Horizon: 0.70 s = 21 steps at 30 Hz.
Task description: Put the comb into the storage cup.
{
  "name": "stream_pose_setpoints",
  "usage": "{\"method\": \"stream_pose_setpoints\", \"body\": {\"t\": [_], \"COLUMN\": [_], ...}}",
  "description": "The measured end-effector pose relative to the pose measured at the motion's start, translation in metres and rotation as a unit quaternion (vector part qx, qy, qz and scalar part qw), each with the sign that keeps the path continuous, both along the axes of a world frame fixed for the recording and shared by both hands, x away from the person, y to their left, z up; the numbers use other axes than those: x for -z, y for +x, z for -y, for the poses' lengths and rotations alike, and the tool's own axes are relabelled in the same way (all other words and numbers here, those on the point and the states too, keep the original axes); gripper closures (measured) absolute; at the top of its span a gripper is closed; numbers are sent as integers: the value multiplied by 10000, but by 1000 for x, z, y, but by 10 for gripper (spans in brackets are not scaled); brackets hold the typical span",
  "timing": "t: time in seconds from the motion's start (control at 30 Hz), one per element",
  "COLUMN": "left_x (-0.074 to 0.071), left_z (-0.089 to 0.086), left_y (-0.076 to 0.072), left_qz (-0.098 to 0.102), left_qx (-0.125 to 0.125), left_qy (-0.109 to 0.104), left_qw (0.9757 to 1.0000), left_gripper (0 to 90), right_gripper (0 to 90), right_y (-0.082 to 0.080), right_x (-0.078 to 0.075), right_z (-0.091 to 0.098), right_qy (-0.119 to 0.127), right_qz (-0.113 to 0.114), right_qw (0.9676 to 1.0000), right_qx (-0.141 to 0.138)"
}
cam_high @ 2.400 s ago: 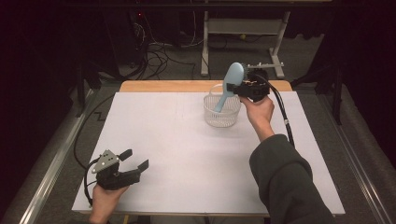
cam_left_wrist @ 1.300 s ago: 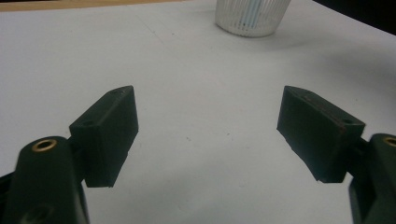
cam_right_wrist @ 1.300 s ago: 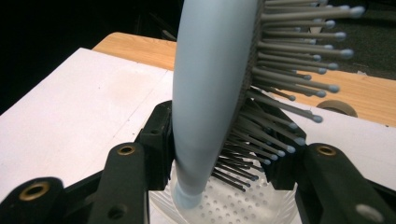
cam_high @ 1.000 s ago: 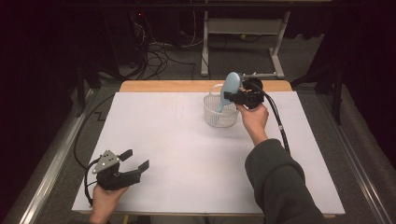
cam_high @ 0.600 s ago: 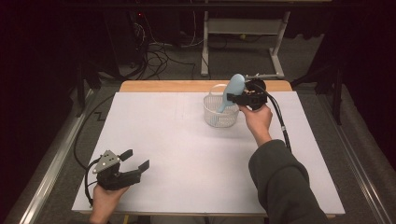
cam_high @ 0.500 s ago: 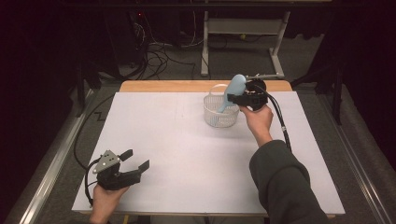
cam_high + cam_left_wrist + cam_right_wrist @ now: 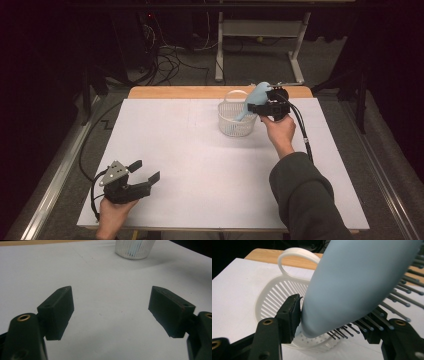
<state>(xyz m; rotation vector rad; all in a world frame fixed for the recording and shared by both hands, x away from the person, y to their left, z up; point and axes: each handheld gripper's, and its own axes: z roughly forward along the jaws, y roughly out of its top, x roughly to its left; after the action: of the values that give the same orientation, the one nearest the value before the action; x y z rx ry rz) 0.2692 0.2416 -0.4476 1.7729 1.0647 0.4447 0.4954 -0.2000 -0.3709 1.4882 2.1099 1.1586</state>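
A light-blue hairbrush (image 7: 256,96) stands tilted in a white slatted basket (image 7: 234,128) at the back of the table, handle end down inside it. My right gripper (image 7: 254,108) reaches in from the right. In the right gripper view the hairbrush (image 7: 362,277) lies between the jaws over the basket (image 7: 274,292). My right gripper (image 7: 332,315) has just been opening: one pad sits against the brush's smooth back, the other at the bristle tips, without squeezing. My left gripper (image 7: 145,170) rests open at the front left, and nothing lies in my left gripper (image 7: 111,307).
A white sheet (image 7: 200,165) covers the table, with a wooden strip (image 7: 190,92) along its far edge. The basket (image 7: 135,250) is far ahead in the left gripper view. Cables and desk legs (image 7: 219,55) lie on the dark floor beyond.
The right hand has brought the hairbrush lower, so its handle now sits in the basket, and the brush leans more. The left hand has stayed still.
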Motion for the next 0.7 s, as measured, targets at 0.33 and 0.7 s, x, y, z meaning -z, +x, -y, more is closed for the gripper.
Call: {"method": "stream_pose_setpoints", "body": {"t": [0.33, 0.7], "left_x": [0, 0], "left_z": [0, 0], "left_y": [0, 0], "left_qz": [5, 4], "left_qx": [-2, -1], "left_qy": [7, 5], "left_qw": [10000, 10000], "left_gripper": [199, 199], "right_gripper": [372, 338], "right_y": [2, 0], "right_x": [6, 5], "right_z": [5, 9], "right_qy": [23, 10], "right_qz": [-134, -138], "right_qw": [9999, 9999], "right_qx": [36, -28]}}
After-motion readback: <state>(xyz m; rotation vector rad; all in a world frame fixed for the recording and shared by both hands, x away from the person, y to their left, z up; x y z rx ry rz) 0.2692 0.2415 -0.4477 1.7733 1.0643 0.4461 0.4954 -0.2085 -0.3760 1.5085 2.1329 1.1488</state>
